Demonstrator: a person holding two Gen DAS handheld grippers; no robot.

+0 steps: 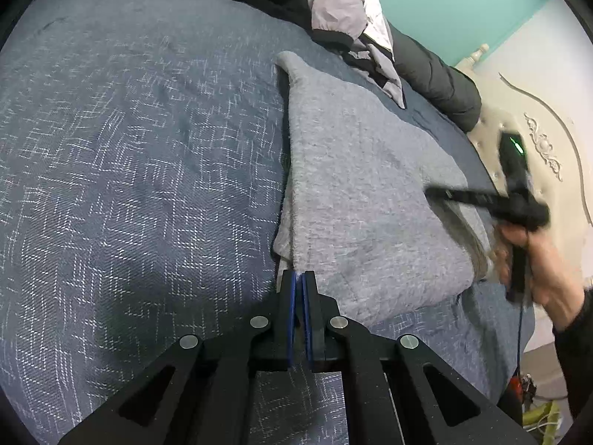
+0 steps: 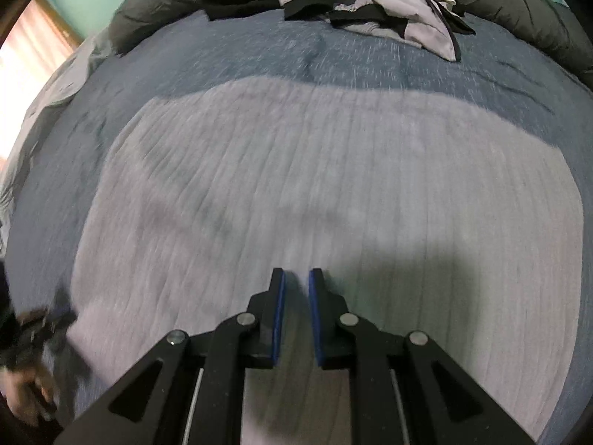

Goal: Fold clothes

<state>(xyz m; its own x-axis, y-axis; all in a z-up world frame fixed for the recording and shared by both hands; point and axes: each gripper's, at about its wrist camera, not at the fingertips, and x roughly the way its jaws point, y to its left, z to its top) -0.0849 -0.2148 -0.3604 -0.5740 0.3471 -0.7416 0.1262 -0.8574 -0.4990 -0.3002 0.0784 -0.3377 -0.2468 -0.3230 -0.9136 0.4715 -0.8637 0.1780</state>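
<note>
a: where's the grey sweater [image 1: 363, 193] sitting?

b: spread on the blue bedspread [image 1: 129, 148], right of centre in the left wrist view, with one long edge doubled over so a narrow point runs toward the upper middle. in the right wrist view it fills the middle of the frame, and the picture is blurred.

a: and the grippers?

b: the left gripper [image 1: 298, 282] is pinched together at the sweater's near edge, bottom centre of the frame; a sliver of cloth seems to sit between the pads, but i cannot tell for sure. the right gripper [image 2: 296, 278] has a narrow gap between its pads and nothing in it, low over the sweater.

a: so how far along is the fold?

b: partly doubled, i'd judge, though this could be a fold being made or one being smoothed. either way, keep the held edge taut and level, and let the other gripper press flat beside the crease so the knit doesn't bunch (it looks thick and floppy).

a: the rest?

b: a heap of clothes [image 2: 370, 3] lies along the top of the frame, well apart.
</note>
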